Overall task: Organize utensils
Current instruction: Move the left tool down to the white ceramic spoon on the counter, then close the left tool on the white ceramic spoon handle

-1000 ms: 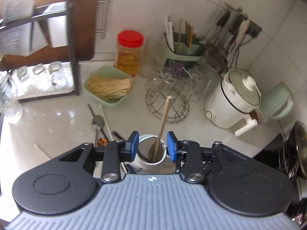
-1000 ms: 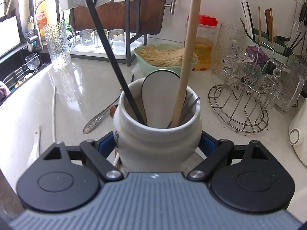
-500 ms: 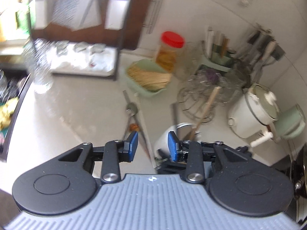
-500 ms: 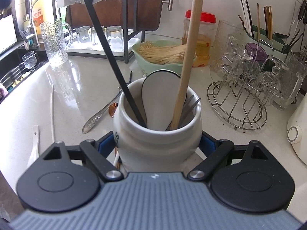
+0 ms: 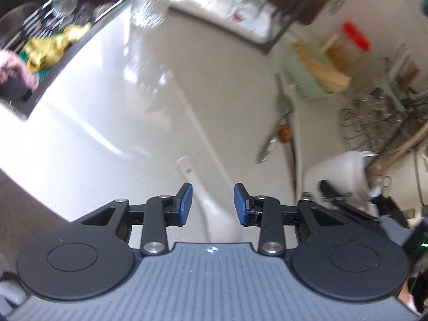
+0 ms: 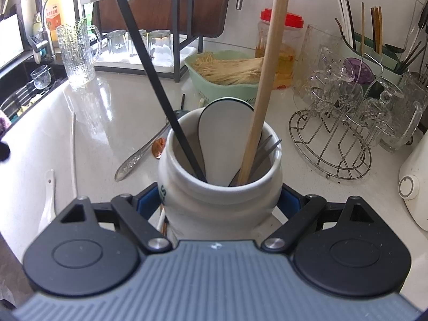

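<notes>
Two letters only, "S" over a cut-off mark, legible on white crock, clamped by right gripper on the counter. Left wrist view alone, blurred: left gripper parted over what looks like a white spoon, untouched.

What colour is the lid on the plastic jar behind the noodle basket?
Red lid on the clear plastic jar; it shows best in the right wrist view.
</notes>
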A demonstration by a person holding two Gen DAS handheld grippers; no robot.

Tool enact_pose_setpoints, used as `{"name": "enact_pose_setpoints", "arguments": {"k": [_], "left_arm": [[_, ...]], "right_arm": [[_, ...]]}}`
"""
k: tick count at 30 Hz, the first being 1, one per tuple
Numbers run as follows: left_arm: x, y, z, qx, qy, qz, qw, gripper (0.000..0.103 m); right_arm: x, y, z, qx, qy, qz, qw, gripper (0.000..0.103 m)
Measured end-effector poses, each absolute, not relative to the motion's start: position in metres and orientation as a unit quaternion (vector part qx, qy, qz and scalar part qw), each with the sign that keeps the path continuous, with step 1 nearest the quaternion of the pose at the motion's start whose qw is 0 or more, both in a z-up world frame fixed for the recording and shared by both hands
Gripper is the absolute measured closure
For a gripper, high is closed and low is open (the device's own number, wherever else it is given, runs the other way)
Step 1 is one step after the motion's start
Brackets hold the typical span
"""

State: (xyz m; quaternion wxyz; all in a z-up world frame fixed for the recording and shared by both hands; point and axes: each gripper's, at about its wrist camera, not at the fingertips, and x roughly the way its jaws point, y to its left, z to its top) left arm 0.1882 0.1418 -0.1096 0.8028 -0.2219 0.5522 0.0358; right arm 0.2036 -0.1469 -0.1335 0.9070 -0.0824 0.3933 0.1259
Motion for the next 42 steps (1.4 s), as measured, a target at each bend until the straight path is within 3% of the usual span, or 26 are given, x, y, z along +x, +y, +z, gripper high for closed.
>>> {"name": "enact_pose_setpoints", "arguments": {"k": [10,22,25,34,42], "left_arm": [[0.192,0.129,-0.164,-0.221,0.595,0.025,0.772,0.064],[0.214,0.105,-0.180,-0.175,0.597,0.037,0.782,0.064],[0.217,0.103,-0.180,-0.158,0.594,0.043,0.788,0.066],[0.229,0.106,-0.182,-0.094,0.588,0.014,0.803,0.087],[0.231,0.119,-0.182,-0.083,0.584,-0.033,0.806,0.088]], "right_arm": [[0.197,-0.148,-0.133,-0.081,0.398,0.123,0.906,0.011],[0.197,-0.147,-0.132,-0.077,0.406,0.112,0.903,0.011],[0.198,-0.147,-0.133,-0.078,0.407,0.112,0.903,0.011],[0.197,-0.147,-0.133,-0.078,0.405,0.109,0.905,0.011],[0.197,-0.146,-0.133,-0.079,0.404,0.109,0.905,0.011]]}}
